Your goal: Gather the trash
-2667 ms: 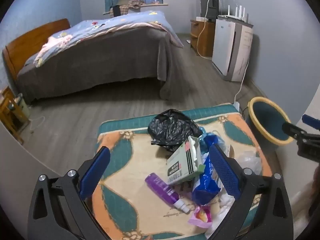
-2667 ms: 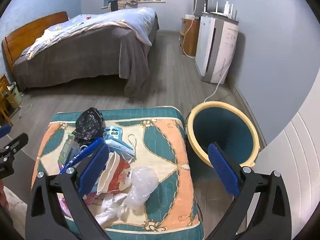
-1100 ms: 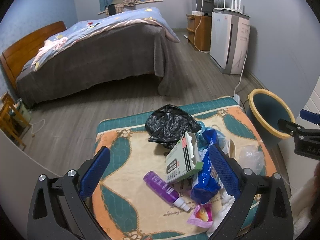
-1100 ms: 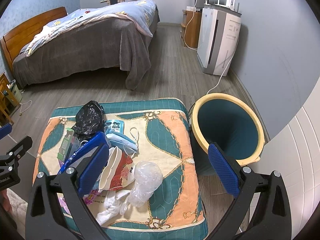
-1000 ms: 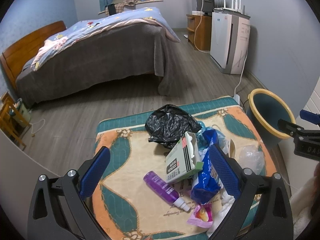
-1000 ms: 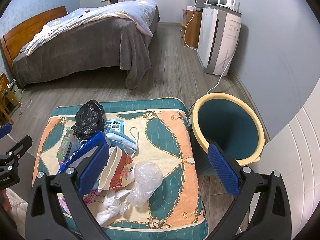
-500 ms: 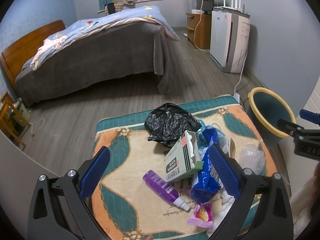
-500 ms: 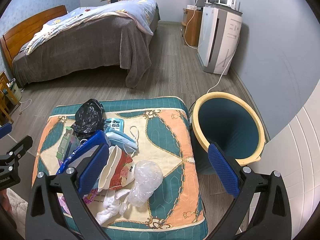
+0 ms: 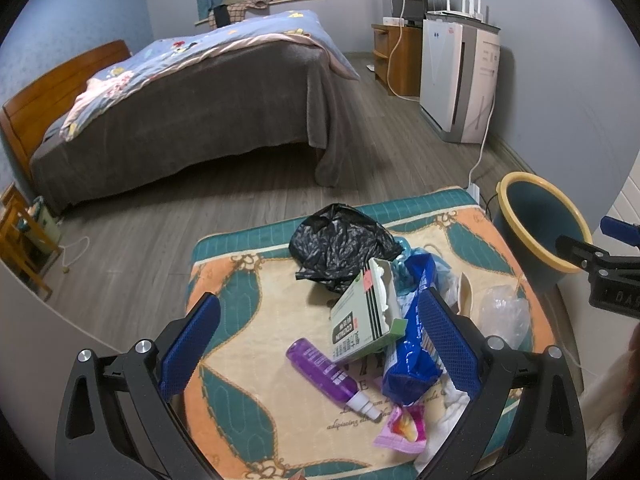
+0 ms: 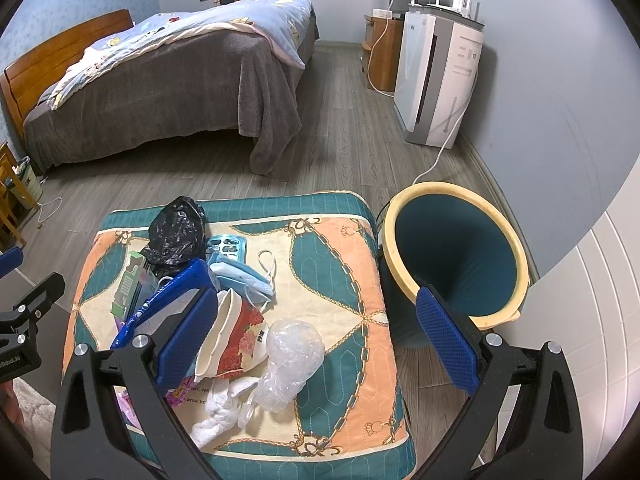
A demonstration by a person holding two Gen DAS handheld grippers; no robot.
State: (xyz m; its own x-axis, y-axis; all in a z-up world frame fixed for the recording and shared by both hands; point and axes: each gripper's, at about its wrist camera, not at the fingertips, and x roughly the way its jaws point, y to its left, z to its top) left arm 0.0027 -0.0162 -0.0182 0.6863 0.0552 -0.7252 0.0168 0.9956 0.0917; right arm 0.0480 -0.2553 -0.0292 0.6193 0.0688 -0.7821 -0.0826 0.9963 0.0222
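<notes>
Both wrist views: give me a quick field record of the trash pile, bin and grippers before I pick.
surface: patterned quilted mat
bin: teal bin with yellow rim, on the floor right of the mat, looks empty
trash: black plastic bag, green carton, purple bottle, blue wrapper, clear plastic bag, face mask
left gripper: open, holding nothing
right gripper: open, holding nothing

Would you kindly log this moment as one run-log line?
left tongs: open, above trash | right tongs: open, empty | bin: empty, beside table
</notes>
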